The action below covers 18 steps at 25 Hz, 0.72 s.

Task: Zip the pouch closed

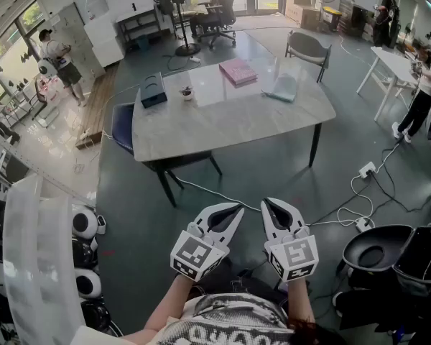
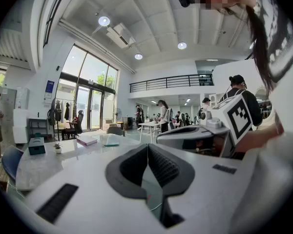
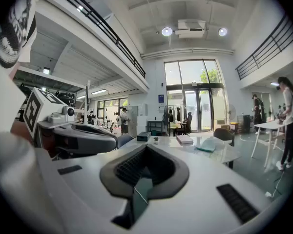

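Observation:
The pouch (image 1: 282, 87), pale teal and flat, lies on the far right part of the grey table (image 1: 230, 121). It also shows small in the left gripper view as the pouch (image 2: 109, 140) and in the right gripper view as the pouch (image 3: 212, 145). Both grippers are held close to my body, well short of the table and above the floor. My left gripper (image 1: 233, 210) is shut with nothing in it, its jaws meeting at the tip (image 2: 147, 147). My right gripper (image 1: 271, 205) is beside it, also shut and empty (image 3: 145, 149).
On the table are a pink book (image 1: 238, 71), a dark box (image 1: 153, 90) and a small plant pot (image 1: 186, 92). A blue chair (image 1: 123, 126) stands at its left end, a grey chair (image 1: 307, 47) behind. Cables and a power strip (image 1: 367, 169) lie on the floor at right.

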Motion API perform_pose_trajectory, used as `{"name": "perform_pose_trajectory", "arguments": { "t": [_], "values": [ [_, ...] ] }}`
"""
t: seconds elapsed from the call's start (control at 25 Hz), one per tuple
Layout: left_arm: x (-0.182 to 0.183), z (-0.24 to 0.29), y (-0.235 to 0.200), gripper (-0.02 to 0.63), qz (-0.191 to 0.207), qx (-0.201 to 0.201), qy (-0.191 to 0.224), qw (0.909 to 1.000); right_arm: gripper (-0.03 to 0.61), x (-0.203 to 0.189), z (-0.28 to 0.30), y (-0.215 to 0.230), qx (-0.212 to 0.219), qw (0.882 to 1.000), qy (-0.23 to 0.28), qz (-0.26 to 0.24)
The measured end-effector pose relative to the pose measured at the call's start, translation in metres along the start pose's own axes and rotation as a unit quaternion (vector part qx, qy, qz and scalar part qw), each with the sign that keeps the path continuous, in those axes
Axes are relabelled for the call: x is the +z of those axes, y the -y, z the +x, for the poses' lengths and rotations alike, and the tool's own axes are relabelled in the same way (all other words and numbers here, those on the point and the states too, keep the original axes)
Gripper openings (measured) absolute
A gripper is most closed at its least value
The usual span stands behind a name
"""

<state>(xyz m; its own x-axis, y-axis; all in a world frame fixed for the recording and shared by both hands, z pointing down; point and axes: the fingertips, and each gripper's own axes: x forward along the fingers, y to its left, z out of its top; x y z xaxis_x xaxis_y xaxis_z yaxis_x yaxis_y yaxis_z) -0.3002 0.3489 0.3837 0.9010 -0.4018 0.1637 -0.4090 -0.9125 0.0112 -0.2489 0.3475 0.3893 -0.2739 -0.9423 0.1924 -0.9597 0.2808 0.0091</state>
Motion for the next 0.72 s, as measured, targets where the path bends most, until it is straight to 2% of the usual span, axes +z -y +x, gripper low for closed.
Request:
{"name": "perform_pose_trajectory", "arguments": {
  "t": [0.48, 0.72],
  "values": [
    [-0.008, 0.016, 0.012, 0.014, -0.009, 0.0, -0.008, 0.9999, 0.0, -0.005, -0.006, 0.016, -0.001, 1.0, 0.005, 0.002],
    [-0.011, 0.039, -0.002, 0.014, -0.013, 0.001, -0.019, 0.9997, 0.0, -0.009, 0.004, 0.038, -0.006, 1.0, 0.003, 0.016]
  ]
}}
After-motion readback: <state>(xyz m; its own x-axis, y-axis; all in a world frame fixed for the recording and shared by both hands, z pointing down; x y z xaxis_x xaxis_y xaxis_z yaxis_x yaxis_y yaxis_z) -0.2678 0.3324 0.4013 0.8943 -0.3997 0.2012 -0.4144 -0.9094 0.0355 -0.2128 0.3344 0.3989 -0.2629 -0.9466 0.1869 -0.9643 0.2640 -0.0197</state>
